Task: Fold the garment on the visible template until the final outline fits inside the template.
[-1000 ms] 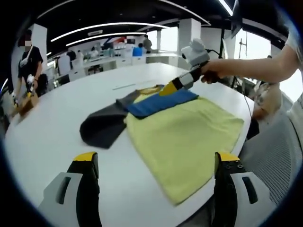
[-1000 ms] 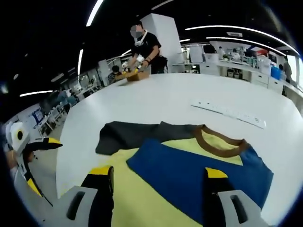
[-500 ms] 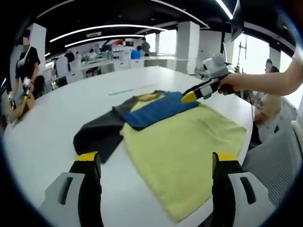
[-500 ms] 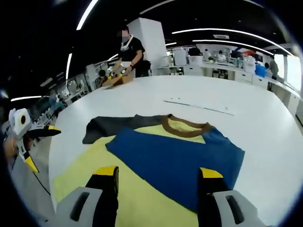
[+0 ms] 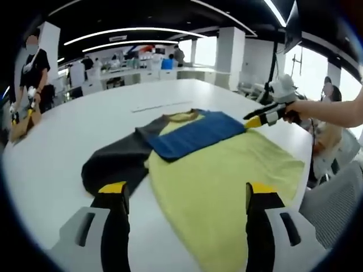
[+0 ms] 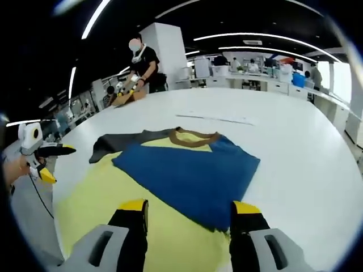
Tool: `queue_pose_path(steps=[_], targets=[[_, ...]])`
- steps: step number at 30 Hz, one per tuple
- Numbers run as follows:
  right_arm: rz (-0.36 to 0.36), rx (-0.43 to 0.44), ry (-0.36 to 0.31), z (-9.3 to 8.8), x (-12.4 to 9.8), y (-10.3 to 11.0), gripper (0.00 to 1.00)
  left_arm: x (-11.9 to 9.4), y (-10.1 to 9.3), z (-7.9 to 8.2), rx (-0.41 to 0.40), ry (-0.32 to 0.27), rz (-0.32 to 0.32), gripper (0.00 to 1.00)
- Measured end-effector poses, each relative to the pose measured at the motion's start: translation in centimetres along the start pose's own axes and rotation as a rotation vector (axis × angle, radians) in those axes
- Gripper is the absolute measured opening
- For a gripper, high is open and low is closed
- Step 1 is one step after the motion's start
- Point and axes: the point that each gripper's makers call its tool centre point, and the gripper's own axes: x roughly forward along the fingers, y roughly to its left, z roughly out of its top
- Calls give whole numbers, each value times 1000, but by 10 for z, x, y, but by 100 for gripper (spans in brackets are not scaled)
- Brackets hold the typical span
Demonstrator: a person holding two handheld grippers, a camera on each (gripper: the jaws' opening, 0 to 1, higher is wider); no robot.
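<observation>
i see the yellow garment (image 5: 227, 187) flat on the white table (image 5: 68, 130), blue sleeve (image 6: 187, 175) folded across it, dark sleeve (image 5: 110, 164) spread outward. left gripper (image 5: 184, 195) and right gripper (image 6: 190, 208) hover above, jaws wide apart, holding nothing.

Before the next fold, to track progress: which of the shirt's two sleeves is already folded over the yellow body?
The blue sleeve. It lies flat across the yellow body below the brown collar; the dark grey sleeve is spread out on the white table.
</observation>
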Motion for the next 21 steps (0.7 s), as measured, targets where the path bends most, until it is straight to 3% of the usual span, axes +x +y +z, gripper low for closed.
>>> queue_pose_path(steps=[6,21], targets=[[-40,-8,29,-17,-6,-15,39,16,8,-5,1,36,13,69],[-128,52,29,-28,-4,-43,11,61,37,-8,-23,44,91,48]])
